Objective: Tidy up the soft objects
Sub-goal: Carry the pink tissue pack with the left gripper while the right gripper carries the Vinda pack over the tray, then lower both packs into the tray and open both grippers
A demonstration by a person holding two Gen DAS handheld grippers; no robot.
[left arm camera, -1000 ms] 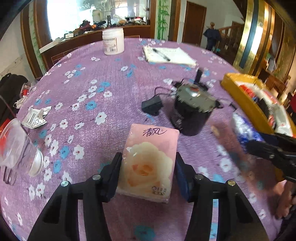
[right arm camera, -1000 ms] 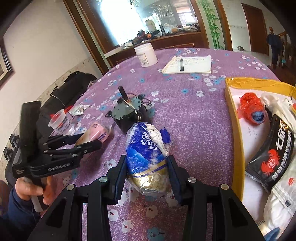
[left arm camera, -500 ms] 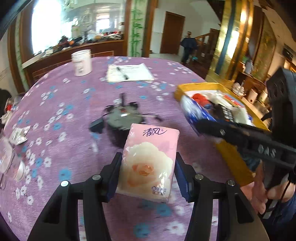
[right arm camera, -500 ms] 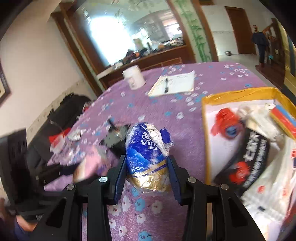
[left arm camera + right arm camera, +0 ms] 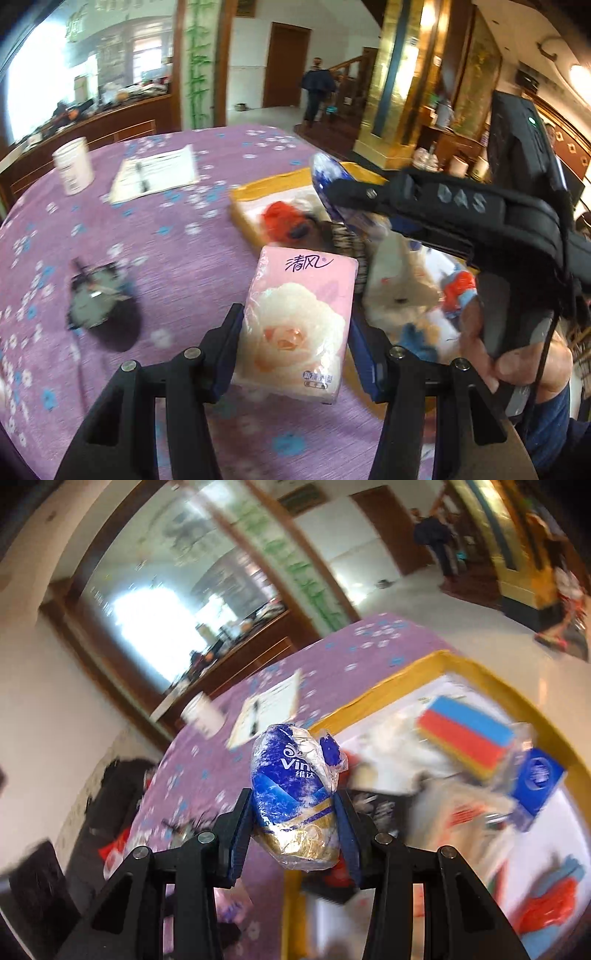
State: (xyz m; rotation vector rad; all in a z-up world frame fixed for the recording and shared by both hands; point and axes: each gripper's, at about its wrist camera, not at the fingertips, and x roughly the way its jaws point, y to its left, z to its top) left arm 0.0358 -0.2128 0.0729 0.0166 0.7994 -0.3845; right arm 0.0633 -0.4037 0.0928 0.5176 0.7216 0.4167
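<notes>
Purple flowered surface point(image 5: 192, 258) with a yellow tray point(image 5: 436, 664) at its right edge. Left gripper point(image 5: 295, 343) clamps a pink tissue pack point(image 5: 295, 325) — held above the surface; right gripper point(image 5: 295, 819) clamps a blue tissue pack point(image 5: 291, 794) — beside the tray's near corner.

**Lighting and image quality, both wrist views**

Daylight enters through a large window point(image 5: 48, 85) at upper left, overexposed to near white in both views. A warm ceiling lamp point(image 5: 580, 74) glows at the far right of the left view, and the gold pillar point(image 5: 402, 77) carries bright glare. Motion blur smears the purple bench point(image 5: 177, 254), the white jar point(image 5: 74, 170) and the yellow tray point(image 5: 476, 668); the right view is the more streaked. The pink tissue pack point(image 5: 295, 325) and blue tissue pack point(image 5: 295, 797) stay sharp. Fisheye distortion bends the door frames, and dark vignetting fills the corners.
</notes>
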